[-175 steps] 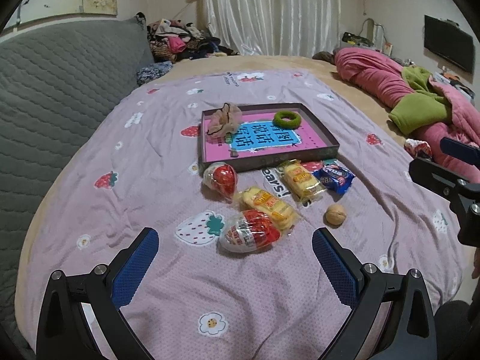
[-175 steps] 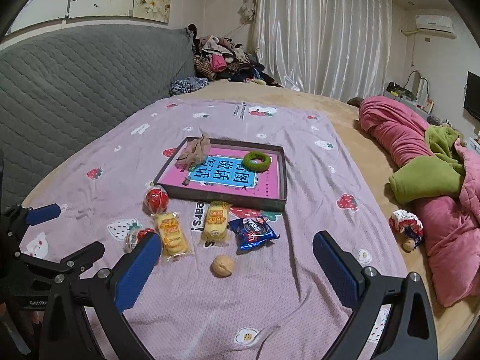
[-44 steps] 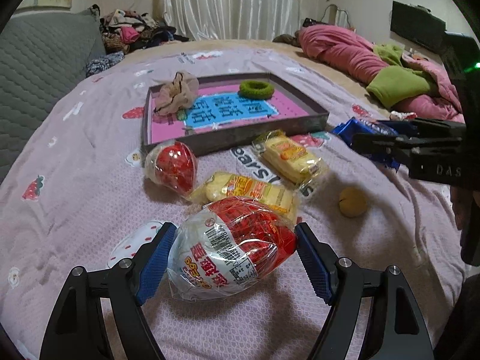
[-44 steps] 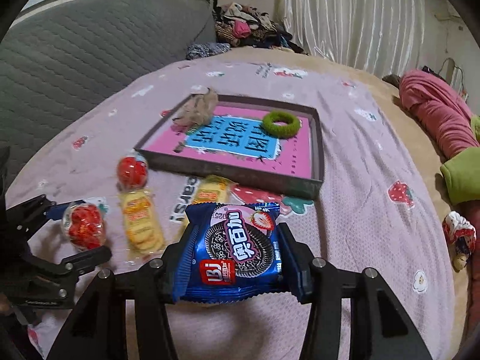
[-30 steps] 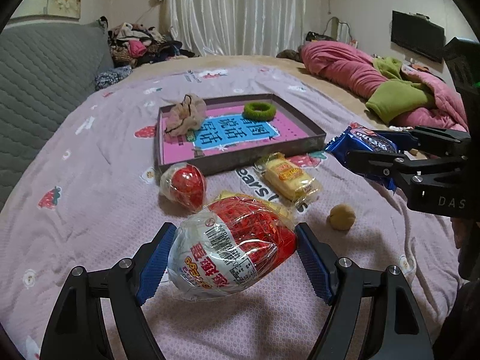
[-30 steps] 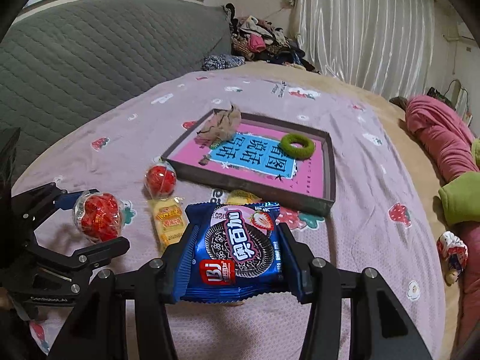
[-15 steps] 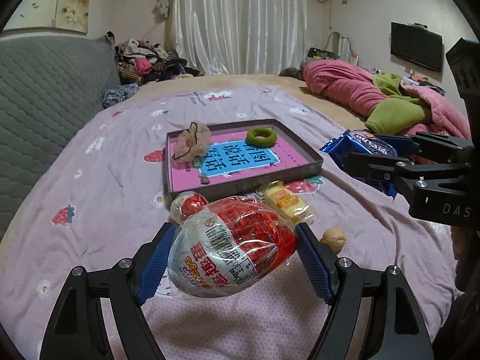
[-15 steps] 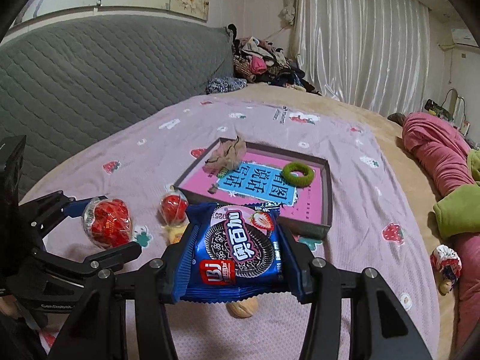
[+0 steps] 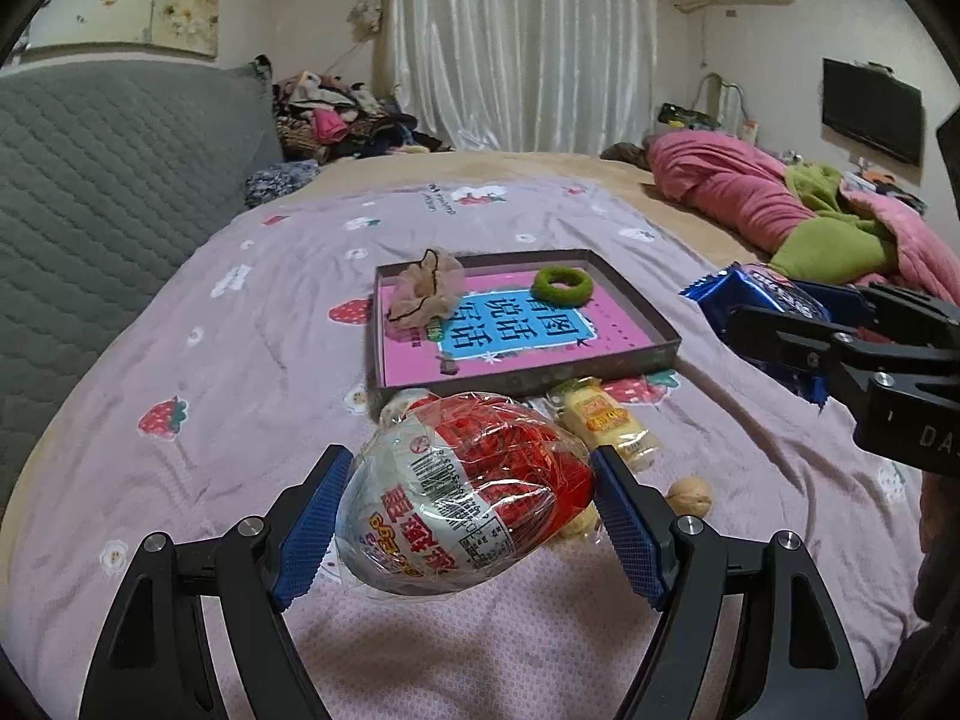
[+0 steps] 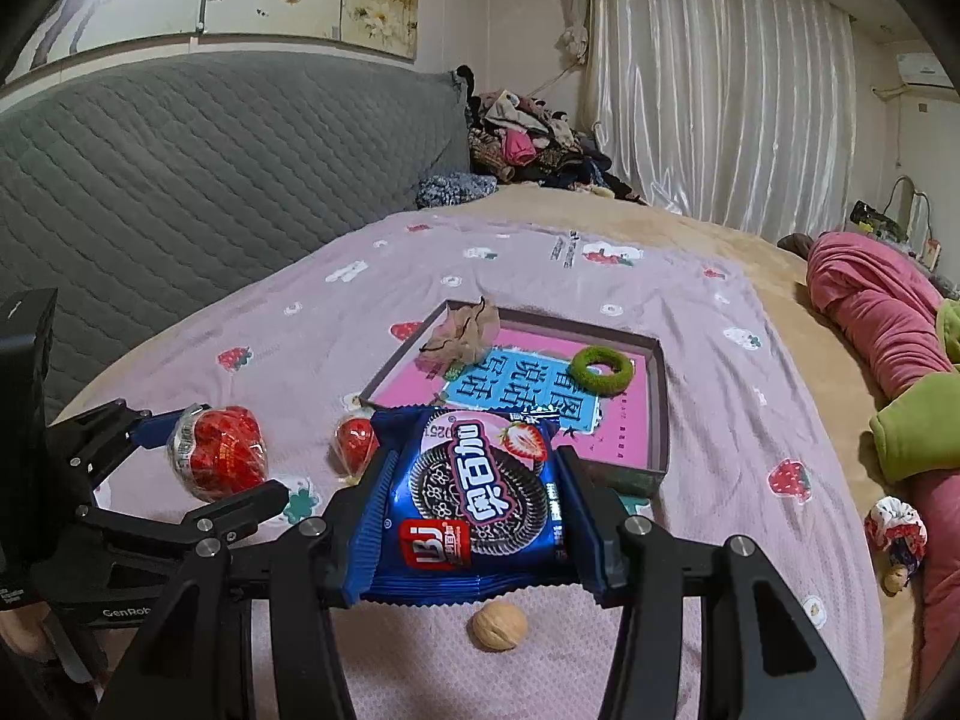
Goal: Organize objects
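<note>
My left gripper point(image 9: 465, 489) is shut on a red-and-white egg-shaped snack pack point(image 9: 462, 492), held above the bed; that pack also shows in the right wrist view point(image 10: 219, 457). My right gripper point(image 10: 471, 501) is shut on a blue cookie packet point(image 10: 474, 498), also held up; it shows in the left wrist view point(image 9: 756, 294). A shallow box with a pink bottom point(image 9: 630, 315) lies on the bed ahead, holding a beige scrunchie point(image 9: 426, 291) and a green ring point(image 9: 562, 285). A yellow snack pack point(image 9: 606, 420), a second red egg pack point(image 10: 355, 439) and a walnut point(image 10: 498, 627) lie in front of the box.
The bed has a lilac strawberry-print sheet point(image 9: 240, 360). A grey quilted headboard point(image 9: 108, 180) is at the left, pink and green bedding point(image 9: 798, 222) at the right, and a clothes pile point(image 9: 336, 120) at the back. A small doll point(image 10: 897, 534) lies by the bed's right edge.
Both grippers have risen and pulled back from the bed with their packs; the box and the loose snacks look farther and lower. Both grips are unchanged.
</note>
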The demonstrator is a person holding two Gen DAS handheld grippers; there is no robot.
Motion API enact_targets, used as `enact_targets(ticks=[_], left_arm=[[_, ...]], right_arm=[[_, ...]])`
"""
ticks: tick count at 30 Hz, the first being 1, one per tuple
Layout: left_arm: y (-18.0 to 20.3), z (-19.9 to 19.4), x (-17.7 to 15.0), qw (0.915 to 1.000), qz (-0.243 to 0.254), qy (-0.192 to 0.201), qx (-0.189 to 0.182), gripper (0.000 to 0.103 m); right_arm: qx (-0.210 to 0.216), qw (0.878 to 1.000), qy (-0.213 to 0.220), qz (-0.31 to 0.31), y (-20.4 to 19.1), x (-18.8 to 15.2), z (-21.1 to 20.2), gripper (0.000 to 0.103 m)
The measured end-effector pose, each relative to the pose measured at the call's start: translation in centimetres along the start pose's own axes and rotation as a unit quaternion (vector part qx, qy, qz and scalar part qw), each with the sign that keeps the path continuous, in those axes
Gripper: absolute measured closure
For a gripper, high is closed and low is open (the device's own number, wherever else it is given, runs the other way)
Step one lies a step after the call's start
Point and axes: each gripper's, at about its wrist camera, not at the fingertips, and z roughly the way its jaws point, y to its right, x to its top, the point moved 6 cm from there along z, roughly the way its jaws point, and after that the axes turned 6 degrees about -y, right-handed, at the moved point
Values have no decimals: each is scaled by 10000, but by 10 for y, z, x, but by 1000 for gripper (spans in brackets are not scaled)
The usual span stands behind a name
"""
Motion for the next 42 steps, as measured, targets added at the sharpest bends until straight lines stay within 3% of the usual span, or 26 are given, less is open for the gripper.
enact_targets(ticks=[14, 26, 42], left_arm=[[-7, 2, 22, 9994, -331, -11, 92, 22], [-6, 6, 69, 9989, -449, 157, -52, 22], [-6, 9, 137, 9983, -312, 489, 65, 22]], right_arm=[[61, 9996, 230, 132, 15, 16, -9, 51], [17, 9989, 454, 149, 25, 45, -16, 51], [-87, 9960, 867, 218, 50, 95, -23, 51]])
